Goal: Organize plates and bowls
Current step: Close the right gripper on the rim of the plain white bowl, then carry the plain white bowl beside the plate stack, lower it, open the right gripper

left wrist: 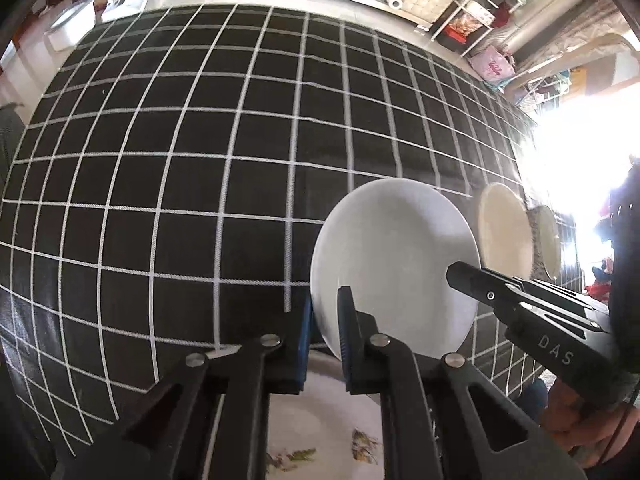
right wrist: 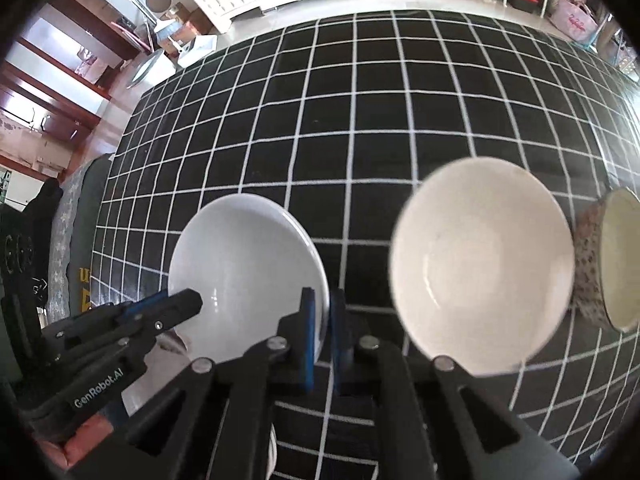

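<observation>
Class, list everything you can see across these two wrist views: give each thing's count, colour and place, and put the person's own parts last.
white plate: one, plain white, held by opposite rims above the cloth.
cream bowl: one, cream, on the cloth right of the white plate.
patterned bowl: one, speckled outside and cream inside, beside the cream bowl at the far right.
floral plate: one, white with leaf prints, under the left gripper.
tablecloth: one, black with a white grid, covering the table.
left gripper: one, black with blue pads, shut on the white plate's rim.
right gripper: one, black with blue pads, shut on the opposite rim.
</observation>
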`<state>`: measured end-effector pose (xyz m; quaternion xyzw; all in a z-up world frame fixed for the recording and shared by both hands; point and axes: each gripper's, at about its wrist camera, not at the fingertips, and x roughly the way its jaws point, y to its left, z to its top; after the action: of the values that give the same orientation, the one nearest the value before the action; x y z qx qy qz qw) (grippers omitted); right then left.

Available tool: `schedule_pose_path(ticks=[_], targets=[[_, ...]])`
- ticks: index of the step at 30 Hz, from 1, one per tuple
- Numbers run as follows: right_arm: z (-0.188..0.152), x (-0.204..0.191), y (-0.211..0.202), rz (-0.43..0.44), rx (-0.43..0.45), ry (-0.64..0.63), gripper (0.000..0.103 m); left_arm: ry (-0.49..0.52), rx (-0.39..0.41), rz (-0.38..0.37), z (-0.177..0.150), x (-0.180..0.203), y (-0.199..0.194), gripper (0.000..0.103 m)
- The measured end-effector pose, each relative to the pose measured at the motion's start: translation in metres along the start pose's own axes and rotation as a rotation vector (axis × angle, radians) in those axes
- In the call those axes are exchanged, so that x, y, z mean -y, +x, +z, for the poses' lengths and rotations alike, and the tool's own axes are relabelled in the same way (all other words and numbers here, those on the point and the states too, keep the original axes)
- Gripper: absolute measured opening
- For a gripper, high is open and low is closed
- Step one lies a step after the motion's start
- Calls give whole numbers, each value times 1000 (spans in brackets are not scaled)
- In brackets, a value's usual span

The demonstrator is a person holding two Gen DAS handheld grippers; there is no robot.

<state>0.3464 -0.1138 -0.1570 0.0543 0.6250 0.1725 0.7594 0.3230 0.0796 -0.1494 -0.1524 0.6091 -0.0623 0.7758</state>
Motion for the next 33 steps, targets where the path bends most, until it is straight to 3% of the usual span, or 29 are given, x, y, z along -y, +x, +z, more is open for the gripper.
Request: schedule_pose_path(ticks=[16, 23, 33], targets=[[-53, 26, -80, -15, 115, 58, 10, 115, 60, -22, -47, 81, -53, 11], [-73, 41, -85, -24, 114, 89, 10, 142, 44, -21, -65, 102, -49, 11], [-98, 59, -63, -34, 53, 111, 10, 152, -21, 12, -102, 117, -11, 11]])
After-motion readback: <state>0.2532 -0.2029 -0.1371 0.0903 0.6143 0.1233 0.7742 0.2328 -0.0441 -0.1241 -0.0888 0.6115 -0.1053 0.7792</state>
